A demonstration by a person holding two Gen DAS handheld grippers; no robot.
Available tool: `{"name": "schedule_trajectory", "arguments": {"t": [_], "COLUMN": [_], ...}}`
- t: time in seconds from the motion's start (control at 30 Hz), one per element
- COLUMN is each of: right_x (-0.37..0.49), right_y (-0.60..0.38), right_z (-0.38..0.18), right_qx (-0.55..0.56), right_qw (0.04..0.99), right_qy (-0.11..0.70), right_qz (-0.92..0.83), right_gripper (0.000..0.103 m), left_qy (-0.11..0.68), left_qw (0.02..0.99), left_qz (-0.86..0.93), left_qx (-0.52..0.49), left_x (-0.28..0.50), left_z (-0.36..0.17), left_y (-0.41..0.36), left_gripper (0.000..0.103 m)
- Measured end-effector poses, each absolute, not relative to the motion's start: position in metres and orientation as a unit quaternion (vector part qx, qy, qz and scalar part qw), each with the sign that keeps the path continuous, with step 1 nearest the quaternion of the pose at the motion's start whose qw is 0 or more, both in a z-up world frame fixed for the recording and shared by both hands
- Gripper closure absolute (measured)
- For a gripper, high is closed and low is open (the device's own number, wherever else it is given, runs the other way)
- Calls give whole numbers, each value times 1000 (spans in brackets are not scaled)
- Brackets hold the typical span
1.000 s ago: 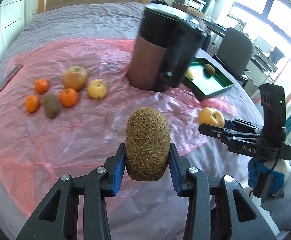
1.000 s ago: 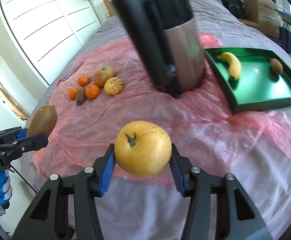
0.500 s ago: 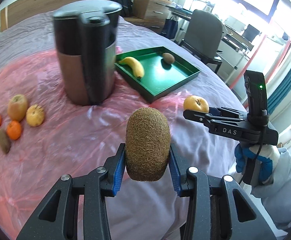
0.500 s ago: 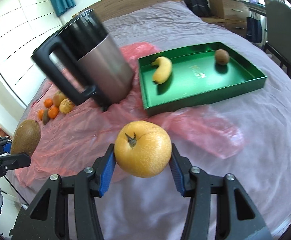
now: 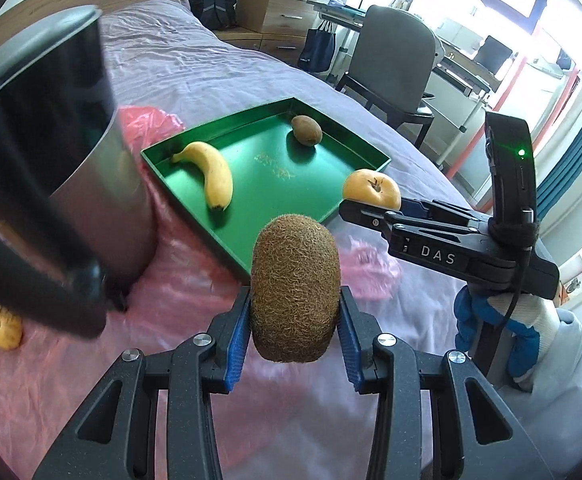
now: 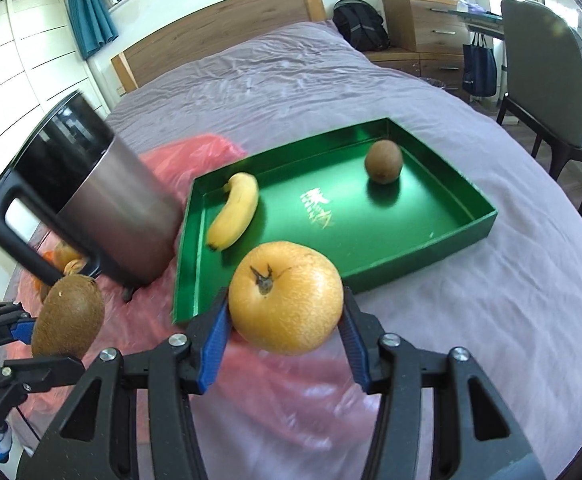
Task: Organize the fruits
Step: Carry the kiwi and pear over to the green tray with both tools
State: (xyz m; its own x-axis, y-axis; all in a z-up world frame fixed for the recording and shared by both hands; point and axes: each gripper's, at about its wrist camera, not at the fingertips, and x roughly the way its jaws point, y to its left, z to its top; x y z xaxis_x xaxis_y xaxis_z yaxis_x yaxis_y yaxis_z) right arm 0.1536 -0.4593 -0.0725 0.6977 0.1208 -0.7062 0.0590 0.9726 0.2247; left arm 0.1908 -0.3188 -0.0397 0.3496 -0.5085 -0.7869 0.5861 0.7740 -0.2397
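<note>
My left gripper (image 5: 295, 344) is shut on a brown fuzzy kiwi (image 5: 295, 288), held upright just short of the green tray (image 5: 195, 204). My right gripper (image 6: 285, 332) is shut on a round yellow pear (image 6: 287, 296) above the tray's near wall (image 6: 411, 256). In the left wrist view the right gripper (image 5: 365, 206) with the pear (image 5: 371, 190) hangs over the tray's right corner. A banana (image 6: 235, 210) and a second kiwi (image 6: 383, 160) lie inside the tray. The held kiwi (image 6: 69, 316) shows at the left of the right wrist view.
A tall steel and black kettle (image 6: 103, 196) stands left of the tray on pink plastic sheeting (image 5: 195, 296) over the bed. Loose fruit (image 5: 5, 326) lies beyond it at far left. A chair (image 5: 391, 64) and desk stand past the bed's far side.
Both grippers have swung rightward with their fruit, from facing the kettle and loose fruit to facing the green tray, which is now close. Neither grip changed.
</note>
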Motion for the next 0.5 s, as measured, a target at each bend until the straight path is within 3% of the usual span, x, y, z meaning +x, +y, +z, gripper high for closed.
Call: {"name": "schedule_trajectory", "arguments": {"t": [0.5], "right_x": [235], "right_y": [-544], "right_z": [-89], "right_qx": [118], "right_qw": [913], "right_qy": [386], "right_qz": [-59], "right_gripper": [70], "left_qy": [480], "left_qw": [821], "left_qz": [-297], "left_qx": [80], "left_x": [261], "left_z": [-87], "left_y": [-376], "left_gripper": [68]}}
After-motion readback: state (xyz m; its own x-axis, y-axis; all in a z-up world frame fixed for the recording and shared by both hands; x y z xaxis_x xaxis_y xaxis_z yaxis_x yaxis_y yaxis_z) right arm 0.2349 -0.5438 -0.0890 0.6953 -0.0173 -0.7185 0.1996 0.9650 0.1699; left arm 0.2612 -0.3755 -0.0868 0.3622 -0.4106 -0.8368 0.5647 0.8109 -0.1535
